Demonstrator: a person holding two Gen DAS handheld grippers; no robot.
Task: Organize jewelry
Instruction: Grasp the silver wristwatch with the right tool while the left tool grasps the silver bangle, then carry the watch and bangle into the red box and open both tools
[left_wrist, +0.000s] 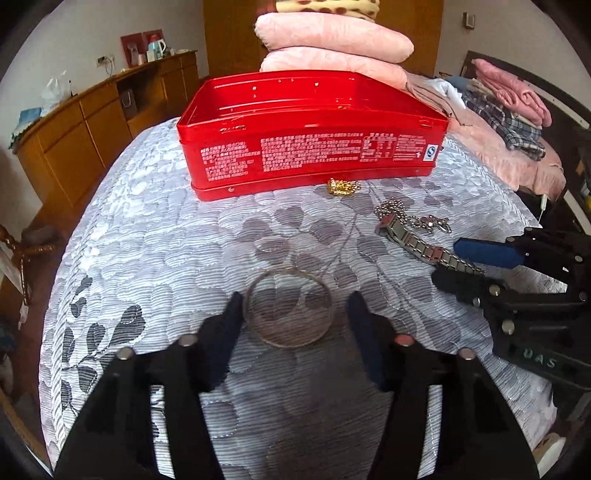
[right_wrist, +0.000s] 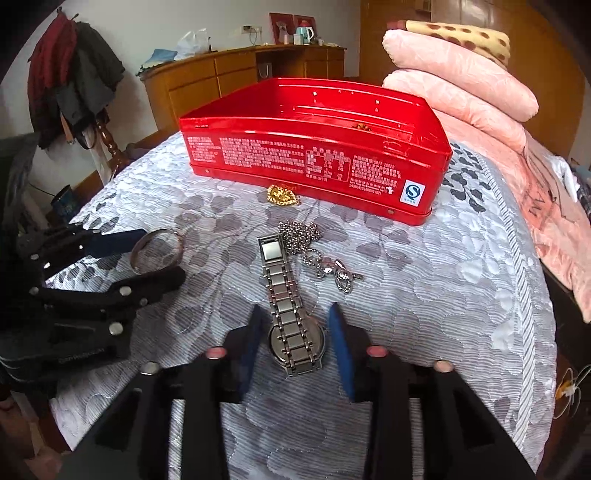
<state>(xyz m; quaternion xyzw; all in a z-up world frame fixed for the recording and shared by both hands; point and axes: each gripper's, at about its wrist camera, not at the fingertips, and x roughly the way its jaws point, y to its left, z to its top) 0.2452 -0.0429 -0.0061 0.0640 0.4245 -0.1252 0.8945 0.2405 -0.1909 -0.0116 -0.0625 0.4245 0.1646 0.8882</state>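
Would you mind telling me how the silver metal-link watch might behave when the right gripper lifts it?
The silver metal-link watch looks jointed, so its band would probably droop. Polished metal may slip between the open right gripper pads.

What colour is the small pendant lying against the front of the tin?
Gold. The pendant shows best in the right wrist view, touching the red tin.

Soft, even daylight with faint shadows only, specular glare on the glossy red tin (left_wrist: 314, 147), strong fisheye curvature and dark vignetting at the corners of both views, and mild blur on the near black fingers (right_wrist: 236, 354).
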